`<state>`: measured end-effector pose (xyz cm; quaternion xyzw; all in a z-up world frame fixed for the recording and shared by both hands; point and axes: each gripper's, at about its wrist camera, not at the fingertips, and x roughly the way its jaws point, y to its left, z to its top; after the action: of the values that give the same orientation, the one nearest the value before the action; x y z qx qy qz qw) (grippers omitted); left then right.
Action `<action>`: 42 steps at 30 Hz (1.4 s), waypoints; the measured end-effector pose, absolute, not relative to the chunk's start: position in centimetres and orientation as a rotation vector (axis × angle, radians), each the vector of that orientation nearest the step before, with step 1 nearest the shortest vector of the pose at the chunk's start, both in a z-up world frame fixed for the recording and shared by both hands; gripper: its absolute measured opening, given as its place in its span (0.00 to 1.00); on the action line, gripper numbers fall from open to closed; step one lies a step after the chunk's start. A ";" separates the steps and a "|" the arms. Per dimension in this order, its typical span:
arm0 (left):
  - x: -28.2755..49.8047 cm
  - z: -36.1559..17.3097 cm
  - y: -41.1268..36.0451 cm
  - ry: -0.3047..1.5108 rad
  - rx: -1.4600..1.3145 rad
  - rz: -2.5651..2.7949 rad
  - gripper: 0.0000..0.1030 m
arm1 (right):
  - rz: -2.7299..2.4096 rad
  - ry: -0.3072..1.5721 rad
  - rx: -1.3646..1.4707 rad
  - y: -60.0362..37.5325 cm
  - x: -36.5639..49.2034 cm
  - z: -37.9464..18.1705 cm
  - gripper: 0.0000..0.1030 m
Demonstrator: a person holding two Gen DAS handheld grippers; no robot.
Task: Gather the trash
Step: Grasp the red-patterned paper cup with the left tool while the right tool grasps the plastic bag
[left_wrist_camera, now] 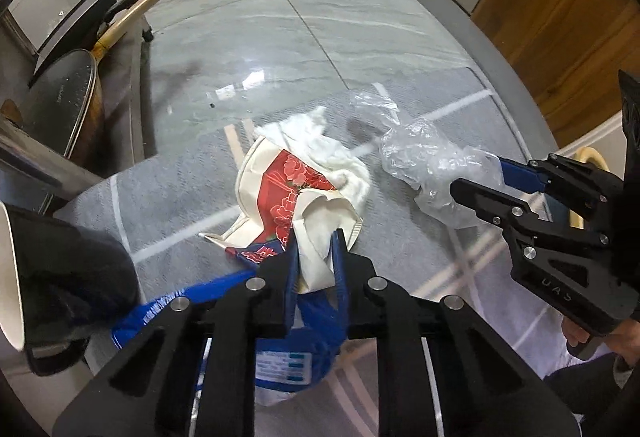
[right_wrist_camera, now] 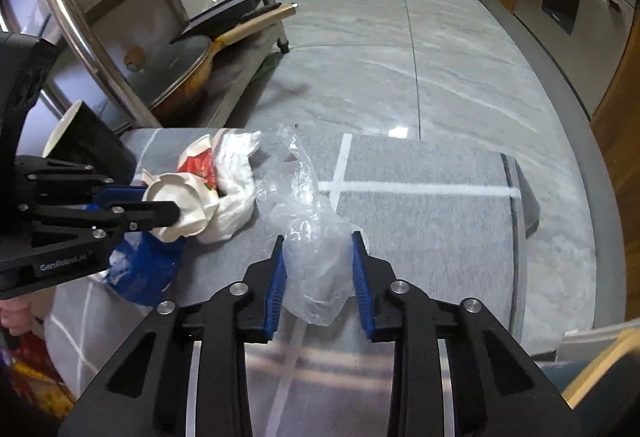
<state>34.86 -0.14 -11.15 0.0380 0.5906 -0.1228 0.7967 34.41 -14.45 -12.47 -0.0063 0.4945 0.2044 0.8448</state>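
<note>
Left wrist | left gripper (left_wrist_camera: 316, 237) pinches crushed cup (left_wrist_camera: 320, 213) | right gripper (right_wrist_camera: 318, 241) seemingly clasps plastic wrap (right_wrist_camera: 312, 237)

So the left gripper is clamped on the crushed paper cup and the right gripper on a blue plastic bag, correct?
Not quite. The left gripper does pinch the crushed paper cup, but the right gripper is closed around a clear crumpled plastic bag, not a blue one. The right wrist view shows it.
</note>
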 end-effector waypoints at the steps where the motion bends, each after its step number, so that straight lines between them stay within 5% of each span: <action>1: 34.4 -11.0 -0.2 1.269 0.077 -0.271 0.15 | 0.430 1.046 -0.010 -14.7 34.0 -12.3 0.29; 42: 19.7 0.5 -13.1 0.969 -0.012 -0.536 0.15 | 0.226 0.807 0.161 -32.6 11.6 -1.1 0.28</action>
<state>19.68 -13.08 0.47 -0.0057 0.4602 -0.2547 0.8505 11.63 -32.57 -1.15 0.0782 0.3914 0.1095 0.9103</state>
